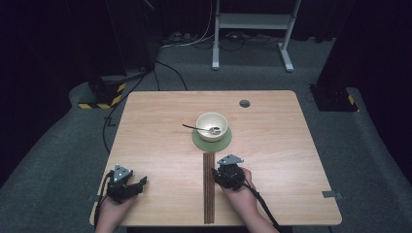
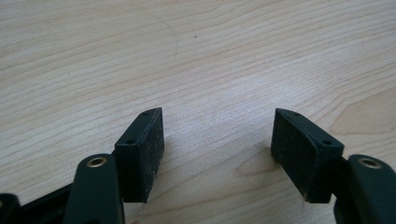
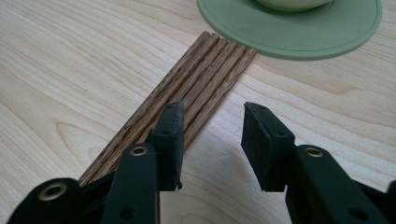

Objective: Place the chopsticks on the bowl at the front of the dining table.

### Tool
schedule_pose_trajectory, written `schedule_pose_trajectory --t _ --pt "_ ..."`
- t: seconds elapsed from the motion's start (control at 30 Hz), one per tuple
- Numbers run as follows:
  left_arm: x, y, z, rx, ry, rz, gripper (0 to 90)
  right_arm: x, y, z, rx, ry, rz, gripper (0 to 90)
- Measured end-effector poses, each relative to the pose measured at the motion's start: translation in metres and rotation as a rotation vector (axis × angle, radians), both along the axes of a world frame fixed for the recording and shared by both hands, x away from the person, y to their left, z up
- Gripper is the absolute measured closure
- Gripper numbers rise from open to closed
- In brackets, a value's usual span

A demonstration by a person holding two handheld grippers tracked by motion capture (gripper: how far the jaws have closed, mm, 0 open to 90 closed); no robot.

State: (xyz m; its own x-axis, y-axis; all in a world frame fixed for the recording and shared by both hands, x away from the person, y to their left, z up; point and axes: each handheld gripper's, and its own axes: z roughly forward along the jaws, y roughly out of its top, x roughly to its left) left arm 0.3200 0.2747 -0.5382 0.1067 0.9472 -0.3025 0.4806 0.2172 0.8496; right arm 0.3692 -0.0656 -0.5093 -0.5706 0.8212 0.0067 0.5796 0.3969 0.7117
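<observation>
While both hands rest near the front edge of the table (image 1: 155,111), the right gripper (image 1: 226,171) sits just right of a row of brown wooden sticks (image 1: 209,187), which lie side by side as a flat strip running from the front edge up toward the green mat (image 1: 199,141). In the right gripper view, the right gripper (image 3: 211,140) has its jaws partly apart, with bare table showing in the gap; one pad stands over the edge of the wooden sticks (image 3: 205,70), the other over plain wood beside them. Whether that pad actually touches the sticks I cannot tell from this angle. Nothing is clamped between the pads. Far ends of the sticks come just up to the green mat (image 3: 289,37), possibly touching its rim.

A cream bowl (image 1: 212,126) stands on the mat, with a metal spoon (image 1: 200,128) lying in it, handle over the rim toward the left.

The left gripper (image 1: 127,187) lies at the front left of the table, well apart from the sticks. In the left gripper view, the left gripper (image 2: 217,140) shows jaws set wide, holding nothing, above bare wood grain.

A small dark round grommet (image 1: 244,103) sits near the table's far edge.
</observation>
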Motion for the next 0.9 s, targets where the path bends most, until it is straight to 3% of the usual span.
schedule_pose_trajectory --t 0.2,0.53,0.63,0.9 --pt "-0.0001 -0.0004 0.0000 -0.003 0.000 0.002 34.6 0.0020 0.0011 -0.0020 0.007 0.025 0.011 64.0" --pt "-0.0004 -0.0006 -0.0002 0.007 0.000 -0.003 34.6 0.0033 -0.0002 -0.0019 -0.014 0.023 0.015 66.7" --pt "-0.0004 -0.0007 -0.0003 0.005 -0.002 -0.002 34.6 0.0031 -0.0010 -0.0004 0.012 0.020 0.006 66.5" --pt "-0.0006 -0.0002 -0.0004 0.010 -0.003 -0.007 34.6 0.0027 0.0032 -0.0036 0.013 0.032 0.021 65.9"
